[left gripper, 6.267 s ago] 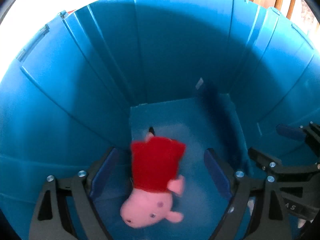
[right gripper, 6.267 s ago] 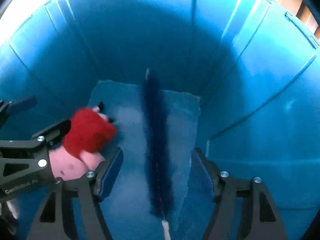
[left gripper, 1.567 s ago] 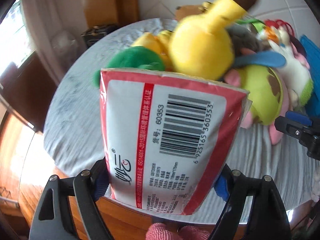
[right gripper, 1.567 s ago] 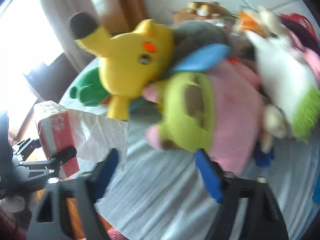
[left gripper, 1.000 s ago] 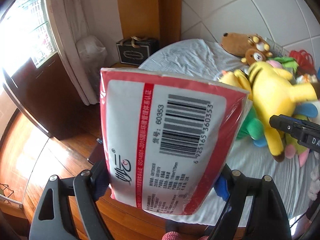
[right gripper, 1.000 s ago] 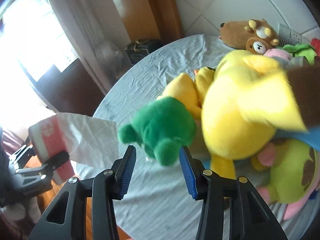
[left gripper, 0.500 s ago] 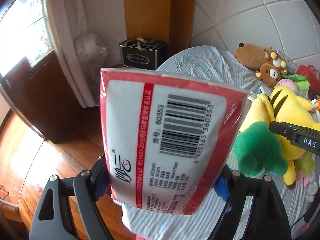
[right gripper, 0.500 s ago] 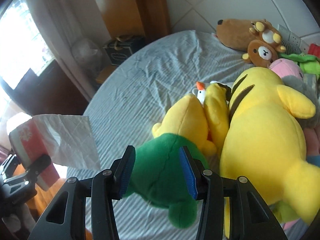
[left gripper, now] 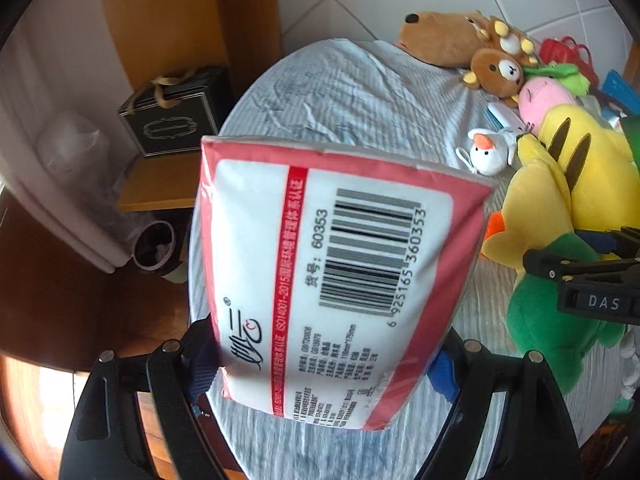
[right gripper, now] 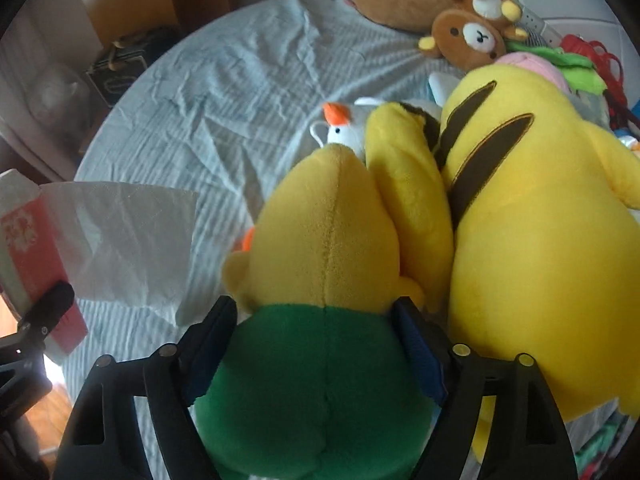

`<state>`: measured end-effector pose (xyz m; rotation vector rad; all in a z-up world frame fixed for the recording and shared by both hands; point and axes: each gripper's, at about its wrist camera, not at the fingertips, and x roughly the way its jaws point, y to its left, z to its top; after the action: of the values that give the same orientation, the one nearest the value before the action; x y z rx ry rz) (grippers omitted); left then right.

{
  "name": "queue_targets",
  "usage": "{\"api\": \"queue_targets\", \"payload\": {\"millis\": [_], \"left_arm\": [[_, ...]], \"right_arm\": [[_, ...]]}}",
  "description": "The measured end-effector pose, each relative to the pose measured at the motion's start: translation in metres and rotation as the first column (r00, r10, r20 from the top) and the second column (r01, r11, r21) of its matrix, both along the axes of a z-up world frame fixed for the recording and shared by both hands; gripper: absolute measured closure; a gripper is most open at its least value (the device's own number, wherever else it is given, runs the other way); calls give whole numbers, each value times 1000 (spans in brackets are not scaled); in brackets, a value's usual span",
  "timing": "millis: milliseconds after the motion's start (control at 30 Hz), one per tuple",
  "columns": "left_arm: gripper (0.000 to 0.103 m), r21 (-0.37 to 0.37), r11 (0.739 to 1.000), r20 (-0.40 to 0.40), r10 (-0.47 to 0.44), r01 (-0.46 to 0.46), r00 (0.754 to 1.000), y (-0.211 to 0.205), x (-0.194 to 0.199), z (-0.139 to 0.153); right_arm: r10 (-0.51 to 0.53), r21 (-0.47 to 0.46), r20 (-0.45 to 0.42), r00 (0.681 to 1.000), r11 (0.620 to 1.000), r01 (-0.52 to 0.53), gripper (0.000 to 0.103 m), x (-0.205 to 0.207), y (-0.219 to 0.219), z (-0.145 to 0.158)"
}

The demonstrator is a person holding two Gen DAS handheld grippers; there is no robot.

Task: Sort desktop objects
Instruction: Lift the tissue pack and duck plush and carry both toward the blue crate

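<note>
A red and white tissue pack (left gripper: 332,272) with a barcode fills the left wrist view, held in the air over the table's left edge by my left gripper (left gripper: 322,364), which is shut on it. From the right wrist view the pack (right gripper: 24,240) shows a white tissue (right gripper: 120,240) sticking out of its top. My right gripper (right gripper: 314,340) points down over a green and yellow plush (right gripper: 320,248). Its jaws are opening, and the plush's green part sits between them. The plush lies on the cloth-covered table (right gripper: 200,100).
A big yellow plush with brown stripes (right gripper: 540,220) lies against the green one on the right. A small white bird toy (right gripper: 340,128), brown bears (right gripper: 468,36) and a pink toy (left gripper: 548,96) lie further back. A black gift box (left gripper: 176,112) stands beyond the table's left edge.
Both grippers have moved in and down over the table. The right gripper's jaws have spread wide and now straddle the green plush. The tissue pack stays in the left gripper.
</note>
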<state>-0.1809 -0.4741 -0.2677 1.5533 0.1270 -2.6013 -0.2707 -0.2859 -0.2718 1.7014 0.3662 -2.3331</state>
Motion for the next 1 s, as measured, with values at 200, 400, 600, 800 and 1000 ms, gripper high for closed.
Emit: {"api": "queue_targets", "payload": {"millis": [200,400,600,800,1000], "left_arm": [[20,-11,999,25,-43,44,999,-1,-20,-12],[20,-5,999,39,-43,44,998,-7,-23,-19],[20,-20,999,-1,-50,50,999,-15,-10,2],[20,-33,997,-65,-77,75,995,-16,8,35],[20,-27,993,-127,-118,116,985,2,30,64]], "right_arm": [[-2,98,-1,1000,995,2,6,-7,-7,-24],[9,123,-41,999,992,-4,12,-5,-9,-30],[-1,31,-91,996,1000,4,24,19,-4,-4],[-17,-102,-180,984,995,-1,32,56,-3,46],[-81,-189,-280,957,982,28,36,93,24,91]]}}
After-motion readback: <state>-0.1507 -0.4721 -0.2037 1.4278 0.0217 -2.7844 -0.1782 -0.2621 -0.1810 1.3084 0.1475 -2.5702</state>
